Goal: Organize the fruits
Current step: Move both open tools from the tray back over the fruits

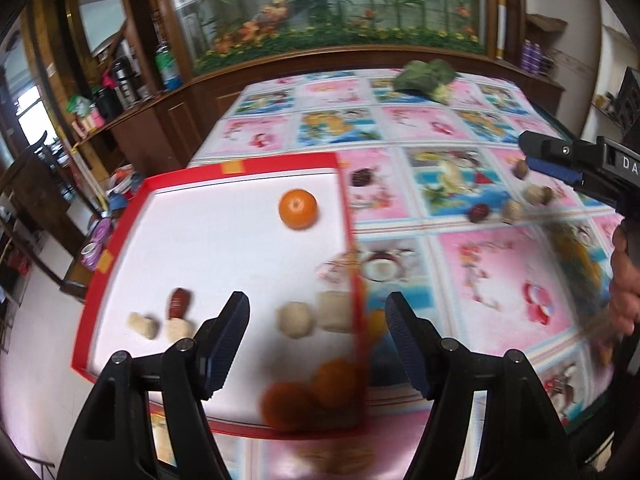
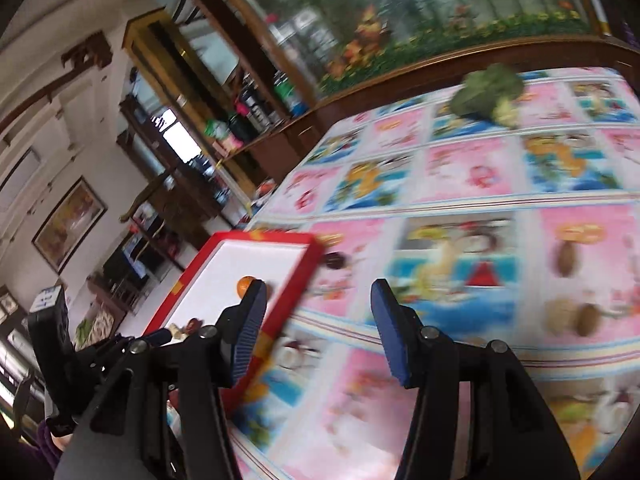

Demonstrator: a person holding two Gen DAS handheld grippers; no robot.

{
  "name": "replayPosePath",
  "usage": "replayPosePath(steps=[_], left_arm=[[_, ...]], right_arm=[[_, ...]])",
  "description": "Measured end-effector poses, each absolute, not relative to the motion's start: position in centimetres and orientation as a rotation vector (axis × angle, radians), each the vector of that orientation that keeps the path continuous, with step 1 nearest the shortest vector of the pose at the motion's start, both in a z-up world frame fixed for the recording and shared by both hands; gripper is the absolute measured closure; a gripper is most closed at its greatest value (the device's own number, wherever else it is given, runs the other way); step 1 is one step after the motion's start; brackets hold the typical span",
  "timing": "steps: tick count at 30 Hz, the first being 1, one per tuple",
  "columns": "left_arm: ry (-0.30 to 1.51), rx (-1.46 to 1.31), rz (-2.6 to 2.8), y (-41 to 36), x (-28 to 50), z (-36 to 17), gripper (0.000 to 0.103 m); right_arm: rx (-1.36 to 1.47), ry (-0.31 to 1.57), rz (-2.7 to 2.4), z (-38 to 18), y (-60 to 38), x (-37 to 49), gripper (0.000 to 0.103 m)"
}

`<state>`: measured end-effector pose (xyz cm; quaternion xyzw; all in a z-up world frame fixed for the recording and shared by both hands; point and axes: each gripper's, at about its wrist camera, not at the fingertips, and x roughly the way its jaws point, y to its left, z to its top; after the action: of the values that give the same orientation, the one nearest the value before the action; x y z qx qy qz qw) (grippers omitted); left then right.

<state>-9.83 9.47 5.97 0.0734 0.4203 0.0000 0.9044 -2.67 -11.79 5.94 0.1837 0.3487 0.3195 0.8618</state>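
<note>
Left gripper [image 1: 318, 344] and right gripper [image 2: 318, 330], both parted and empty, near the red tray [image 1: 344, 184]; blurred oranges [image 1: 308, 392] at its near rim may roll out.

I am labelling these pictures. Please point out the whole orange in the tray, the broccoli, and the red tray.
orange [image 1: 298, 209]: left wrist view, centre of the fruit.
broccoli [image 1: 426, 76]: left wrist view, green head.
red tray [image 1: 260, 165]: left wrist view, far rim.

The letters "DA" stand in white on the black body of the right claw [image 1: 550, 162]. The word runs off the picture's edge. Nothing else can be read.
</note>
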Motion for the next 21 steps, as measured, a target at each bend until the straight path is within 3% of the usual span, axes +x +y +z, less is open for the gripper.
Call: replayPosePath(steps=[10,21], left_arm=[[0.907,0.18,-0.09,5.9,-10.2,5.1,0.031],[0.919,0.167,-0.127,4.5,-9.9,5.1,0.03]], right_arm=[[0.328,0.7,0.571,5.7,-21.5,-5.3,0.047],[0.146,0.834,0.62,3.0,-17.1,-5.4,0.047]])
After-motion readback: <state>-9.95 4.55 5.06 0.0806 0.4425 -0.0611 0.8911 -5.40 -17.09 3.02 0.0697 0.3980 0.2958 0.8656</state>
